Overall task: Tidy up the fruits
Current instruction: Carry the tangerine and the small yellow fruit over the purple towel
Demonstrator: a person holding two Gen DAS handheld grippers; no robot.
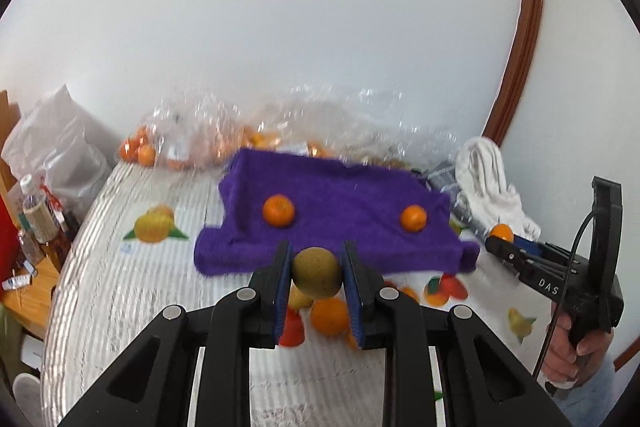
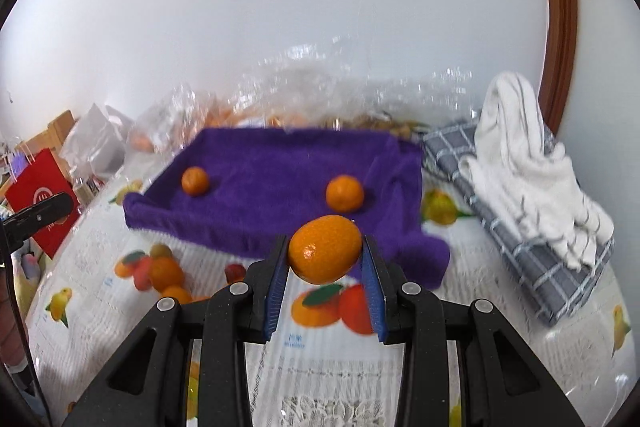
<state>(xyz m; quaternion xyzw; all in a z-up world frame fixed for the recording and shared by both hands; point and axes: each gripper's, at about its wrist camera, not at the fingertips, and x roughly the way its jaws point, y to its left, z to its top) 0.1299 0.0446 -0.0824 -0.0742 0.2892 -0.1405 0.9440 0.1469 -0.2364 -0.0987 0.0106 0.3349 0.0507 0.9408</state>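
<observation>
Left gripper grips a brownish-green fruit above the table. Right gripper grips an orange. Beyond, 2 tangerines lie on a purple towel; clear bags farthest.

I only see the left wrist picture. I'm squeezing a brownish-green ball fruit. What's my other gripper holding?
Observer: The right gripper is shut on an oval orange fruit, clear of the table.
Operator: What's that white stuff on the right sitting on?
Observer: The white towel lies on a folded grey checked cloth.
Operator: Anything red on the left?
Observer: Yes, a red paper bag stands beyond the purple towel.
</observation>
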